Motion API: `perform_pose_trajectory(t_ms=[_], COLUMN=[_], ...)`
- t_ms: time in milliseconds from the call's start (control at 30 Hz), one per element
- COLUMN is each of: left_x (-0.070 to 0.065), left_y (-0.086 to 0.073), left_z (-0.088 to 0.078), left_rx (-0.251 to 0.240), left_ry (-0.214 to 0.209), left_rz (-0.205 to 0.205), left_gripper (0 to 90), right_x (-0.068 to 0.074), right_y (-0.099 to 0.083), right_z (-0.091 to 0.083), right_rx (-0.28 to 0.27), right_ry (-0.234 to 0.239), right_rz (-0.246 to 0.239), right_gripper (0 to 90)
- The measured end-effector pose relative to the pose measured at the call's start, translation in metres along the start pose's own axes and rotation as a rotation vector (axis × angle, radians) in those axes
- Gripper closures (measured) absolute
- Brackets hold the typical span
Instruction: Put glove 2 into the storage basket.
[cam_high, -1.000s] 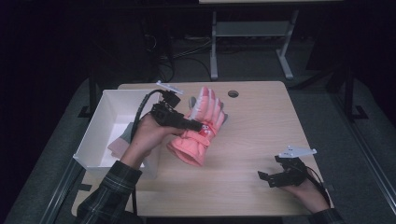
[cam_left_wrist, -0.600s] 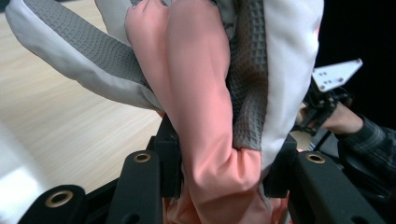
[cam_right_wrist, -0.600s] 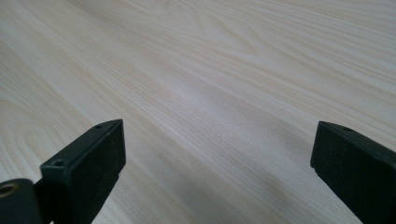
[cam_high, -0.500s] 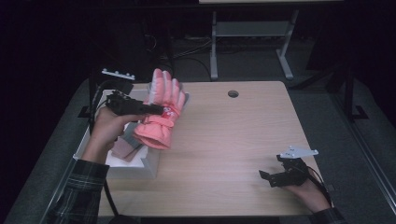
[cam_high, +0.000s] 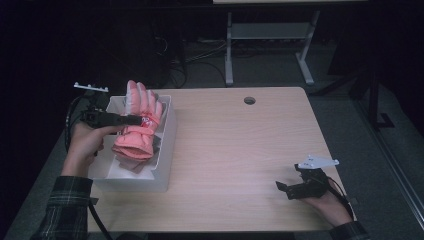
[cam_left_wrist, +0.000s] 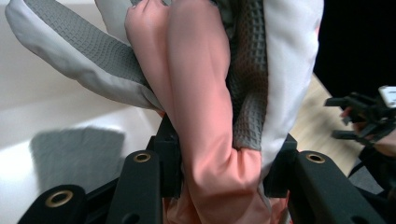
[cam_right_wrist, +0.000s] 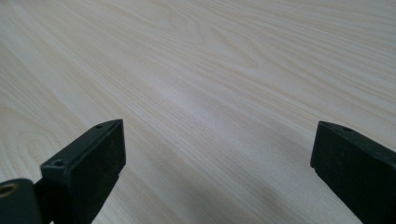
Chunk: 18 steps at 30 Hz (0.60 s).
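Observation:
A pink winter glove (cam_high: 139, 125) with grey and white palm patches hangs over the white box (cam_high: 167, 150) at the table's left side. My left gripper (cam_high: 137, 120) is shut on it, reaching in from the left. In the left gripper view the glove (cam_left_wrist: 205, 116) bulges up between the two black jaws, which press on it from both sides. Another grey and pink item (cam_high: 134, 164) lies in the box under the glove. My right gripper (cam_high: 281, 189) rests near the table's front right corner, and its jaws stand wide open over bare wood (cam_right_wrist: 210, 93).
The wooden table (cam_high: 240, 150) has a round cable hole (cam_high: 249, 100) near its far edge. A metal desk frame (cam_high: 270, 35) and cables stand on the dark floor behind the table. In the left gripper view the other hand's gripper (cam_left_wrist: 364, 116) shows far off at the right.
My left gripper has carried the glove from the middle-left of the table leftward to above the white box. The right gripper has stayed in place.

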<state>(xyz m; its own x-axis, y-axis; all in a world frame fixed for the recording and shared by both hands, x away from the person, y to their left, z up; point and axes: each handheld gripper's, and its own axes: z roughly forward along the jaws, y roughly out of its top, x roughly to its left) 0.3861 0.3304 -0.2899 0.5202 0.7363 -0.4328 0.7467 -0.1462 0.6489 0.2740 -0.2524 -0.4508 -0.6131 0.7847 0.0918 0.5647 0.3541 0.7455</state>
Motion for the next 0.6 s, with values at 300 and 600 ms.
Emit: perform_pose_trajectory(t_ms=[300,600], left_x=[0.029,0.043], left_y=[-0.024,-0.038], left_z=[0.032,0.070], left_rx=[0.078,0.171], left_ry=[0.028,0.050], left_rz=[-0.053,-0.059], left_gripper=[57.8,56.2], right_x=[0.001,0.001], right_y=[0.000,0.000], right_z=[0.000,0.000], right_rx=[0.002,0.002], right_ry=[-0.004,-0.006], right_rz=[-0.002,-0.003], right_gripper=[2.9,2.9])
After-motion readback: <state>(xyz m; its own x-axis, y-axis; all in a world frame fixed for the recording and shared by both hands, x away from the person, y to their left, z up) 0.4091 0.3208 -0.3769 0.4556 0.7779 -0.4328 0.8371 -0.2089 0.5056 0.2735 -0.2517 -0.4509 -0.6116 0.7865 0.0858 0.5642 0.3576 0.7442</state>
